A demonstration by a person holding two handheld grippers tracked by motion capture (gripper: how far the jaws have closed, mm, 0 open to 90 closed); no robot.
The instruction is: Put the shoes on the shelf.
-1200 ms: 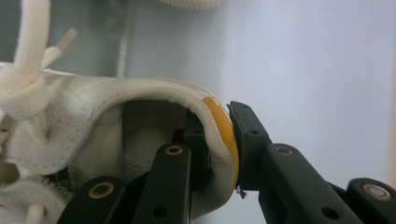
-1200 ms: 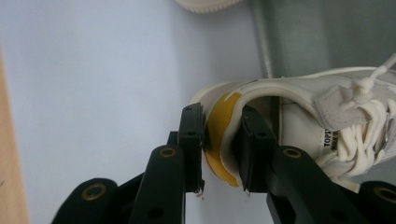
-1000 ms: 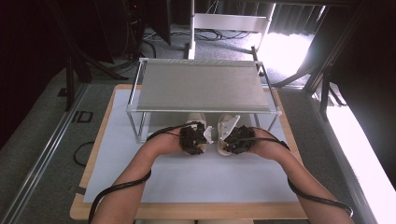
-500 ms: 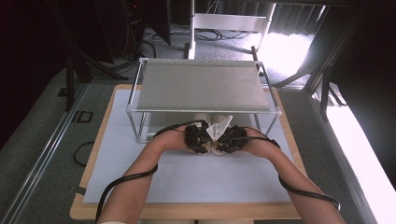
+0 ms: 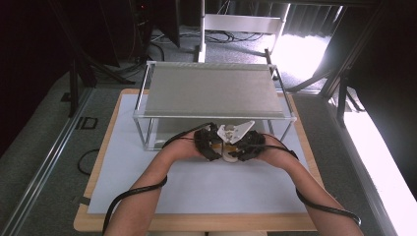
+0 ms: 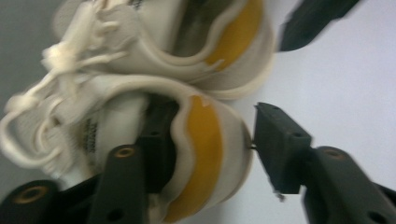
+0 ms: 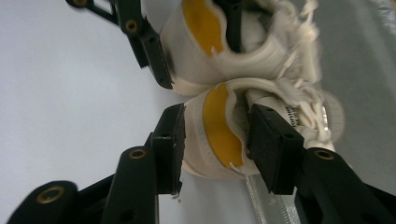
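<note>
- A pair of white shoes with yellow heel linings was found at the front edge of a wire rack (image 5: 216,91), on the white mat (image 5: 196,187) that covers the table
- The left gripper (image 5: 209,142) and the right gripper (image 5: 251,145) were seen side by side at the shoes in the high view, each held in one hand
- In the left gripper view, the left shoe (image 6: 140,135) was noted with one jaw inside its opening and the other jaw outside the heel, a narrow gap showing between that pad and the heel
- The left jaws had just been opening; the heel stood between them, no longer pinched
- In the right gripper view, the right shoe (image 7: 219,130) was noted with its heel wall between the jaws, one inside the opening, one outside
- The right jaws had just been opening too; the pads lay close against the heel, and whether they pressed could not be told
- The two shoes were seen touching, heels toward the person, laces toward the rack
</note>
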